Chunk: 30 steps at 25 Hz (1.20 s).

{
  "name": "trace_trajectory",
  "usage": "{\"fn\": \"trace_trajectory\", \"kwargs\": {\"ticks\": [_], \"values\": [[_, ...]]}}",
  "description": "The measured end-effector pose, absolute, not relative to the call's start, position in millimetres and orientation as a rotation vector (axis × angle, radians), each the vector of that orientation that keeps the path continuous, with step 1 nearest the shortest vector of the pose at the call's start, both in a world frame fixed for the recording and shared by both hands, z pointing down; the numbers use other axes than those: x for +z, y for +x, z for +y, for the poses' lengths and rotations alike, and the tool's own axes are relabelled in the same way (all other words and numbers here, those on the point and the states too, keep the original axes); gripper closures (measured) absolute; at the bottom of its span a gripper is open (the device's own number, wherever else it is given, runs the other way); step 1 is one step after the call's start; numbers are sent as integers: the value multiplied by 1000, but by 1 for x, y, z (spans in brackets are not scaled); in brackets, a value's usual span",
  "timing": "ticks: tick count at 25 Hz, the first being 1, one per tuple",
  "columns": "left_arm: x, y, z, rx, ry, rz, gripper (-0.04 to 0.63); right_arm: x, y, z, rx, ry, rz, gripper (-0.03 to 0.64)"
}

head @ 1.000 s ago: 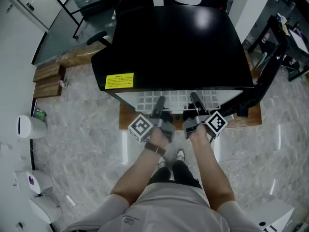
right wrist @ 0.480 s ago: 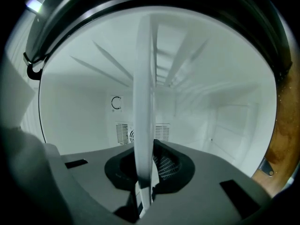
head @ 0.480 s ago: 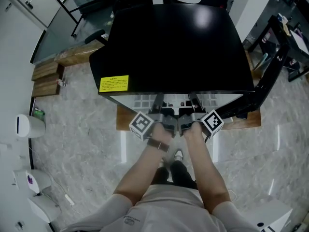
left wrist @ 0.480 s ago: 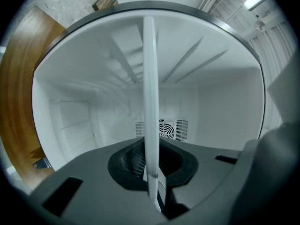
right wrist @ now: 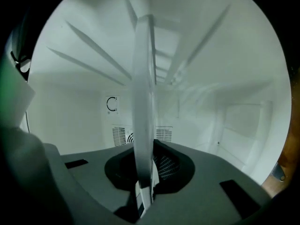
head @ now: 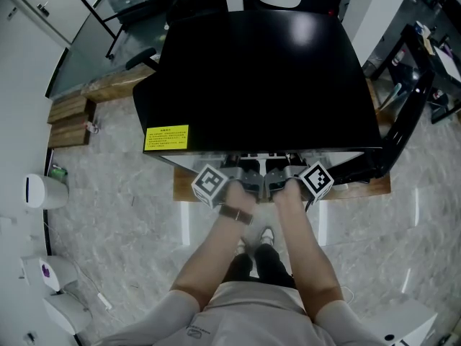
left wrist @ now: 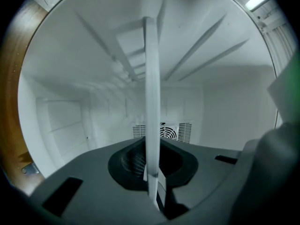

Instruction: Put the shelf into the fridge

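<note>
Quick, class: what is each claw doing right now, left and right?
Left claw: closed on the shelf edge.
Right claw: closed on the same shelf.

Tally: 1 fridge (head: 266, 71), 1 shelf (left wrist: 151, 93), 2 grippers.
Grippers = left gripper (head: 245, 171) + right gripper (head: 281, 171), 1 per hand. Each carries 1 cube w/ square markers, so 2 total: left marker cube (head: 209, 185), right marker cube (head: 315, 180). 1 person in head view, 2 forearms, 1 wrist strap (head: 234, 215) on the left arm. Fridge ext.: 1 yellow label (head: 166, 137). Fridge int., back wall: 1 vent grille (left wrist: 171, 131), 1 round dial mark (right wrist: 111, 104). Floor: 2 wooden blocks (head: 72, 108) side by side at left, 1 wooden base (head: 181, 186) under the fridge.
</note>
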State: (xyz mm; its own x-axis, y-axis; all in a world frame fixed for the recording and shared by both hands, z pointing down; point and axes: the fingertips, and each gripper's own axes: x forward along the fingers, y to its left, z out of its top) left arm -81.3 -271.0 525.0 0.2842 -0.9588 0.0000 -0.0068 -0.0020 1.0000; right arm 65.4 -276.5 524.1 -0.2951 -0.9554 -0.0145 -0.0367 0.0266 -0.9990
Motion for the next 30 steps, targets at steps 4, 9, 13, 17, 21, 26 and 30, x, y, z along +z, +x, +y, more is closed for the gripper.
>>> {"fn": "trace_trajectory", "kwargs": {"ticks": [4,9,13,17,21,26,30], "values": [[525,-80,-276,-998,1350,-990,568,523,66,-282,-1384,-1058,1469,571],[526,-79,-277,-1011,1382,-989,567,524,67,-284,-1370,-1046,1495,569],[526,-79,-274,-992,1381,-986,568,525,66,-280,-1375,-1037,1500,569],[525,-78,-267,-981,1375,-978,568,524,65,-269,-1378,-1047,1490,568],[524,-76,-255,-967,1370,-978,568,524,66,-255,-1385,-1052,1483,569],[525,-73,-232,-952,1356,-958,568,523,66,-229,-1404,-1067,1477,568],[526,-72,-212,-934,1333,-944,568,527,67,-204,-1432,-1073,1491,569]]}}
